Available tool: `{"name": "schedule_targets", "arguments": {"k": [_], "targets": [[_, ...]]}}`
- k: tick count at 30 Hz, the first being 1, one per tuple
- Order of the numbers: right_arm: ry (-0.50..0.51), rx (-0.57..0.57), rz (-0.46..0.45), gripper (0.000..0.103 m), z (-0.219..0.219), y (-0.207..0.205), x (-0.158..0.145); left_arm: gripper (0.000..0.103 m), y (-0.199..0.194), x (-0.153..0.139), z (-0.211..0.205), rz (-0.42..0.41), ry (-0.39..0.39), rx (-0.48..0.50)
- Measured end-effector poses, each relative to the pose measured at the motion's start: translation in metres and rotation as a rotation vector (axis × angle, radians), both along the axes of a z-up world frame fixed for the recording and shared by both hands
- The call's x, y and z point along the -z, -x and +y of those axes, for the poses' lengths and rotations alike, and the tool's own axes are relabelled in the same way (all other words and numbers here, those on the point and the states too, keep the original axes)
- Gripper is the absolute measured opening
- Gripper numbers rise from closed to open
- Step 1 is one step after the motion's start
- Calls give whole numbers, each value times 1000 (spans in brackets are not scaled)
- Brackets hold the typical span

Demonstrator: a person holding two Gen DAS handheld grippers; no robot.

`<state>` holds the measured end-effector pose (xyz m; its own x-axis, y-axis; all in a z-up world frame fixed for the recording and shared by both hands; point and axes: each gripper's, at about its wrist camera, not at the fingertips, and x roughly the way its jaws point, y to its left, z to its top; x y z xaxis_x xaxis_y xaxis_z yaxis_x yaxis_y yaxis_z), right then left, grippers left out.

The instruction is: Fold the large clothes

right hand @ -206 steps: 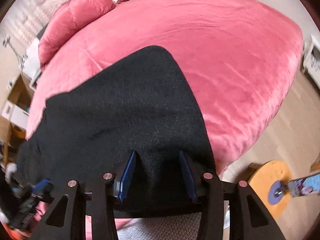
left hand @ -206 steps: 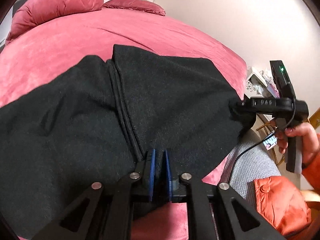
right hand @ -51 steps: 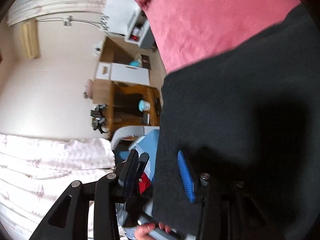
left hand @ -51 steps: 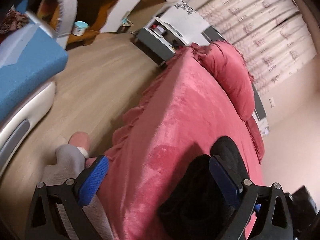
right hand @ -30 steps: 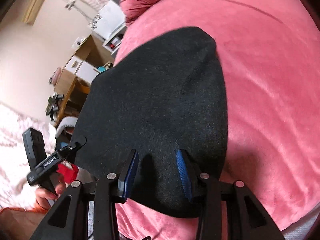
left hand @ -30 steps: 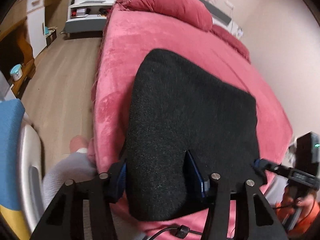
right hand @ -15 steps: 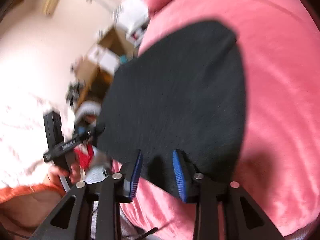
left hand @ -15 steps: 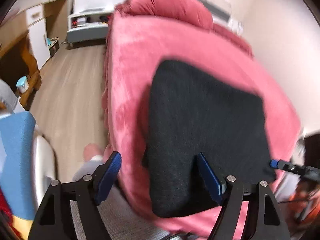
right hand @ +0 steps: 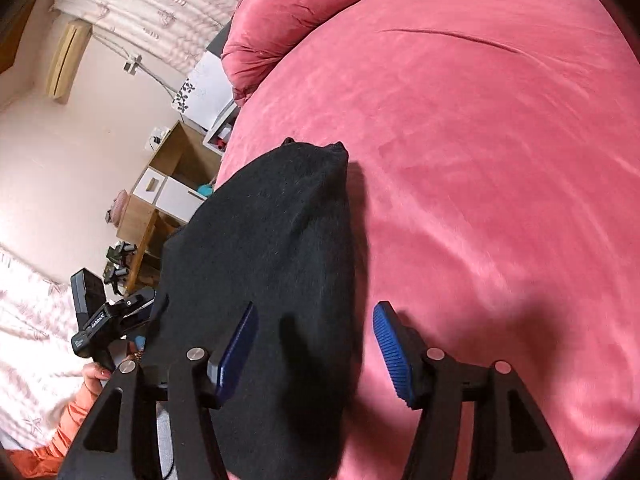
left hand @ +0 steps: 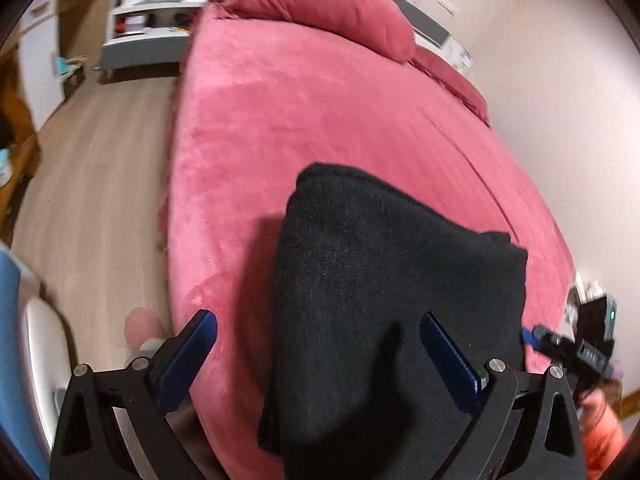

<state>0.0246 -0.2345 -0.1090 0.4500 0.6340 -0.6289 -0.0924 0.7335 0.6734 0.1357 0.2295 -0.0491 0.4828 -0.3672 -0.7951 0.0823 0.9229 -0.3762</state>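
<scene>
A pink velvety bed [left hand: 320, 112] fills most of both views, reaching from the top centre down to the lower edge in the left wrist view and covering the whole right half of the right wrist view [right hand: 500, 160]. A matching pink pillow [left hand: 328, 4] lies at the top centre of the left view, and at the top centre of the right view [right hand: 296, 4]. Pale wooden floor [left hand: 92, 184] runs down the left side of the left view.

The folded black garment [left hand: 392, 300] lies on the bed near its lower edge, occupying the lower centre and lower right of the left view; in the right view it spreads over the lower centre-left [right hand: 272, 272].

The left gripper [left hand: 318, 354] sits at the bottom of its frame, jaws wide apart, straddling the garment's near left edge and gripping nothing. The right gripper [right hand: 316, 344] is at the bottom of its frame, jaws likewise spread and empty, one over the garment and one over bare bed.

A white cabinet [left hand: 148, 36] stands in the upper left of the left view.
</scene>
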Motion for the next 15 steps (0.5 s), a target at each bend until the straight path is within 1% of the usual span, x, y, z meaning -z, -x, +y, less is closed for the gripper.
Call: {"name": "schedule_targets", "arguments": {"k": [2,4,6,8,9,10,11,12,13,14,15], "targets": [[3,-22,-1,62,1,-3,-1,102,-7,11,-4,27,-1,47],[-25,-53,25,62,8,-12,7,102,-10,21,-7,60,38,96],[-113,-96,50,63,16,-19,15,102,-12,29,-8,87,79,134],[-164,-118,75,64,25,-26,23,103,-16,43,-8,142,108,172],[-185,-124,94,64,28,-29,28,103,-18,50,-6,167,122,171],[-206,-124,112,64,30,-32,32,103,-20,56,-3,186,156,164],[-219,-118,121,64,31,-34,36,103,-21,58,0,187,187,149],[-227,-105,129,64,33,-36,38,103,-21,59,-1,187,187,139],[-225,-100,136,64,34,-38,38,103,-20,57,-7,180,163,145],[-213,-98,142,64,36,-39,37,99,-18,55,-12,167,147,165],[-187,-103,149,59,41,-41,35,90,-15,52,-19,148,137,194]]}}
